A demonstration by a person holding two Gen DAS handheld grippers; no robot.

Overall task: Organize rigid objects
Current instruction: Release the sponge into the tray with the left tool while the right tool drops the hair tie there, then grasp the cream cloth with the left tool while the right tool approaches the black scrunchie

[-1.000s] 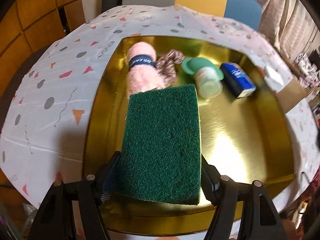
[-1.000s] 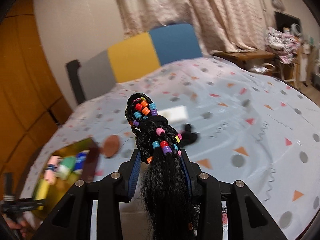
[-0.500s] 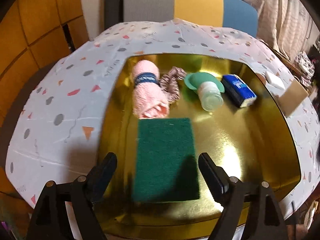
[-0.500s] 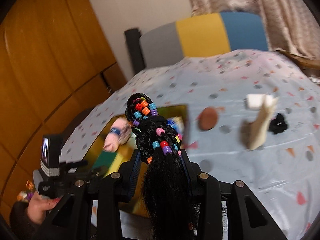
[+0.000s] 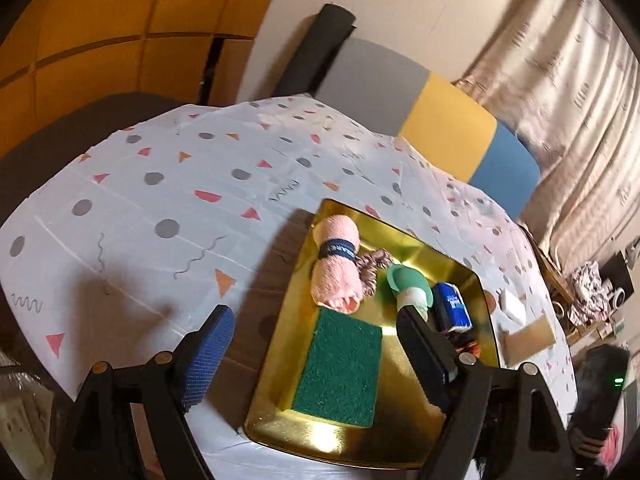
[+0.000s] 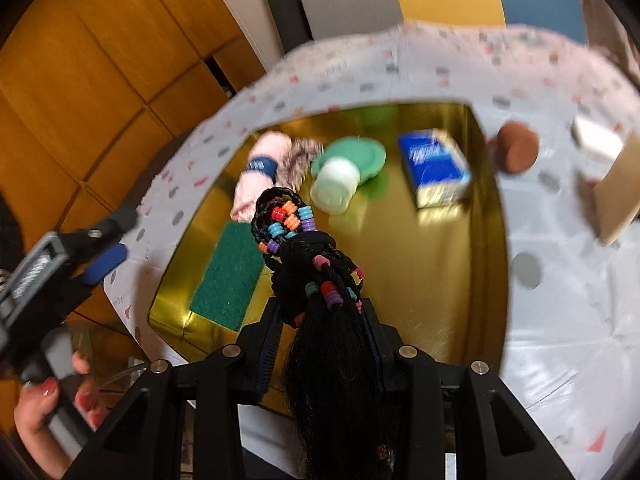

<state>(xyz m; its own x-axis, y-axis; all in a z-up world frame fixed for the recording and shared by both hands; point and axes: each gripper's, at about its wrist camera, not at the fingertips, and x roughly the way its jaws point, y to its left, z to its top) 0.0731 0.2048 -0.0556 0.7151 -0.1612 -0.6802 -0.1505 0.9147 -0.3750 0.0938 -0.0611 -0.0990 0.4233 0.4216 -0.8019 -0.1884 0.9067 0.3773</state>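
Note:
A gold tray (image 5: 416,436) (image 6: 452,280) lies on the patterned tablecloth. In it are a green scouring pad (image 5: 340,368) (image 6: 230,274), a rolled pink towel (image 5: 334,268) (image 6: 258,168), a scrunchie (image 5: 370,264), a green-lidded jar (image 5: 410,286) (image 6: 340,182) and a blue packet (image 5: 452,308) (image 6: 434,166). My left gripper (image 5: 316,352) is open and empty, drawn back at the tray's near left. My right gripper (image 6: 322,320) is shut on a black beaded hair braid (image 6: 304,248) and holds it above the tray.
To the right of the tray lie a brown disc (image 6: 518,150), a white block (image 6: 596,136) (image 5: 512,306) and a tan card (image 6: 618,196) (image 5: 528,340). A grey, yellow and blue chair (image 5: 432,120) stands behind the table. The person's hand (image 6: 48,400) holds the left gripper.
My left gripper let go of the green pad in the tray, opened, and drew back left. My right gripper swung left with the braid and now hangs over the tray.

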